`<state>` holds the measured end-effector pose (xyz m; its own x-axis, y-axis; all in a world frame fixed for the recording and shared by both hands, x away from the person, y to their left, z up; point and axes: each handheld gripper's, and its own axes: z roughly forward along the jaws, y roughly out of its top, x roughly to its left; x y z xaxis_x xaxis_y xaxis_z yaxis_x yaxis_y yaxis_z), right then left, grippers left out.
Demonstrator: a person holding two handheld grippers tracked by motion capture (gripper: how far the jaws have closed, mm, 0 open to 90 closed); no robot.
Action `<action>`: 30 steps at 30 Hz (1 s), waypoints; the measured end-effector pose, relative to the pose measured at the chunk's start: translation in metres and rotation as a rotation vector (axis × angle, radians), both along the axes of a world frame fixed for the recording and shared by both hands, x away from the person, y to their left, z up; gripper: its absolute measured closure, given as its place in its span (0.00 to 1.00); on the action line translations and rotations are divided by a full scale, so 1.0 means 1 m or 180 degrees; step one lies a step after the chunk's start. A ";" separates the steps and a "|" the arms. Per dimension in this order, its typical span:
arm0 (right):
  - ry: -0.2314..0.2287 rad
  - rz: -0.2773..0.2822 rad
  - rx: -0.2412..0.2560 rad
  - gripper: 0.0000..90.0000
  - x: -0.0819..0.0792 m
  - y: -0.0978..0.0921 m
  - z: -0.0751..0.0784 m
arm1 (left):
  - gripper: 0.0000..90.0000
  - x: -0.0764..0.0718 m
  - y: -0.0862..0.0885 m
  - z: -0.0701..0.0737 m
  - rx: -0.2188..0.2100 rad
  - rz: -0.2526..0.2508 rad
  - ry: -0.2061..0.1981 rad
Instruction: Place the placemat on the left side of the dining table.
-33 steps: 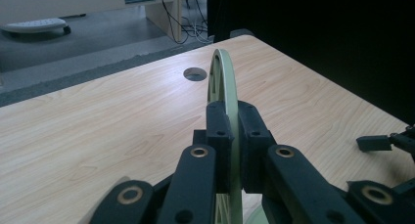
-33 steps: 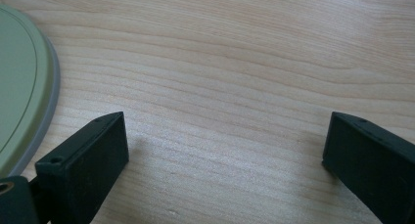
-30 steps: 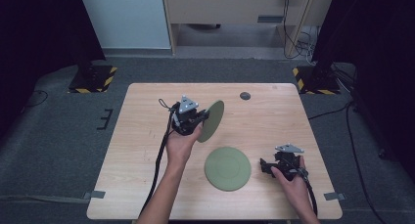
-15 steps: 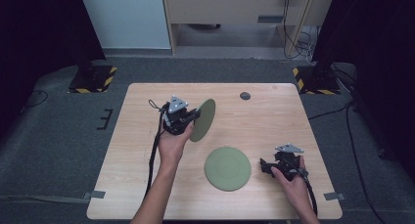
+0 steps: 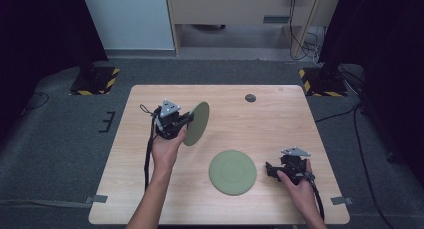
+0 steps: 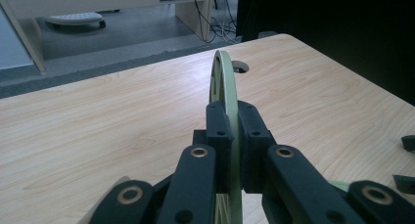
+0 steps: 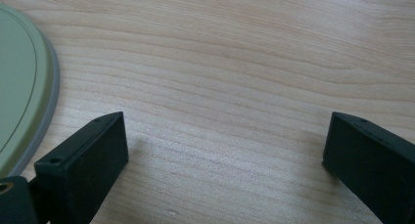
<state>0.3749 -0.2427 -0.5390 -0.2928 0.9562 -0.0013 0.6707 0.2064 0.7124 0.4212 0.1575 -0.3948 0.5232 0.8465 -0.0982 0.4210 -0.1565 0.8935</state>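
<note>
Green plate number one sits clamped on edge in my left gripper, lifted off the counter over its left-centre area, its face turned roughly toward the right side of the high view. From the left gripper view I see the rim of that plate running straight up between the two black jaws, which press against it from either side, so the grip is on the plate's edge and the plate stands close to upright, tilted only slightly. Beyond it in that view the wood grain stretches away to a small round grommet hole near the far edge; the same hole appears in the high view toward the back of the counter, well apart from everything I am holding. A second green plate lies flat on the counter nearer to me, right of centre, with nothing touching it. My right gripper rests low at the near right part of the counter, just beside that flat plate's right rim, its jaws pointing toward the plate. In the right gripper view the jaws stand wide apart with bare wood between them and hold nothing; the flat plate's rim curves along the left edge of that view, close to the left-hand jaw but not touching it as far as I can see.
</note>
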 end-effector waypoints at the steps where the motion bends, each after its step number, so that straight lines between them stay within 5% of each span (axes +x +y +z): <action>1: 0.0000 0.0000 -0.0001 0.03 0.000 0.000 0.000 | 0.95 0.000 0.002 0.000 0.0001 0.0005 0.0000; 30: 0.0000 0.0000 -0.0001 0.03 0.000 0.000 0.000 | 0.95 -0.004 0.028 -0.014 0.0005 0.0152 0.0057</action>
<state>0.3749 -0.2427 -0.5390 -0.2928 0.9562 -0.0016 0.6707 0.2066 0.7124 0.4174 0.1856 -0.4093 0.4805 0.8706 -0.1059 0.4440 -0.1373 0.8854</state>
